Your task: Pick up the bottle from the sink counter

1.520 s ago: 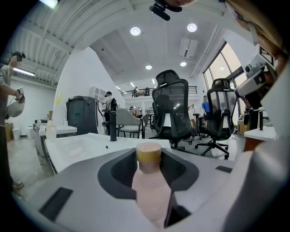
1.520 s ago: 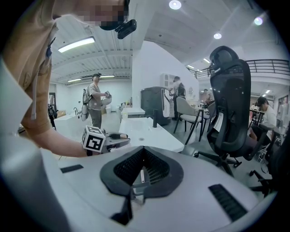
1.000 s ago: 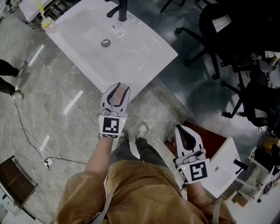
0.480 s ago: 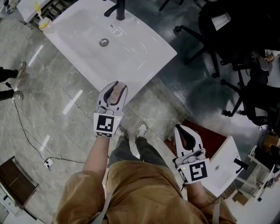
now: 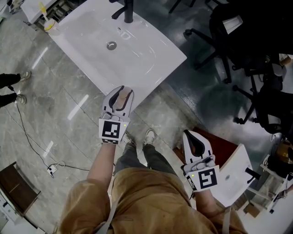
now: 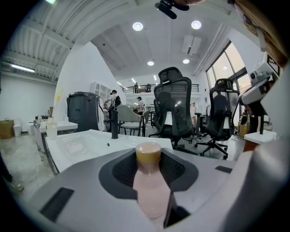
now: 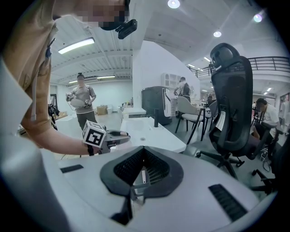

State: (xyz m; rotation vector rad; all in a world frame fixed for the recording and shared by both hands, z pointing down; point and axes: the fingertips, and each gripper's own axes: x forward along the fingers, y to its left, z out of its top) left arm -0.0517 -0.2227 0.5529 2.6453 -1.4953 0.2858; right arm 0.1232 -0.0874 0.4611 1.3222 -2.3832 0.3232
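My left gripper (image 5: 118, 91) hangs over the floor just in front of the near corner of the white sink counter (image 5: 146, 64). It is shut on a pale pink bottle (image 6: 152, 190) with a tan cap (image 6: 148, 152), which stands upright between the jaws. From the head view the bottle (image 5: 121, 98) shows as a brownish patch in the jaw gap. My right gripper (image 5: 196, 139) is low beside my right hip, shut with nothing in it (image 7: 142, 174).
The counter carries a black faucet (image 5: 128, 11), a drain (image 5: 111, 45) and a small yellowish container (image 5: 49, 25) at its far left corner. Black office chairs (image 5: 242, 45) stand to the right. A smaller white basin (image 5: 231, 178) sits at lower right. A cable (image 5: 32, 146) lies on the floor, and a person's feet (image 5: 13, 89) show at left.
My left gripper, still holding the bottle, has drifted slightly left and a little forward. The feet at the left edge have shifted. The right gripper has stayed still.
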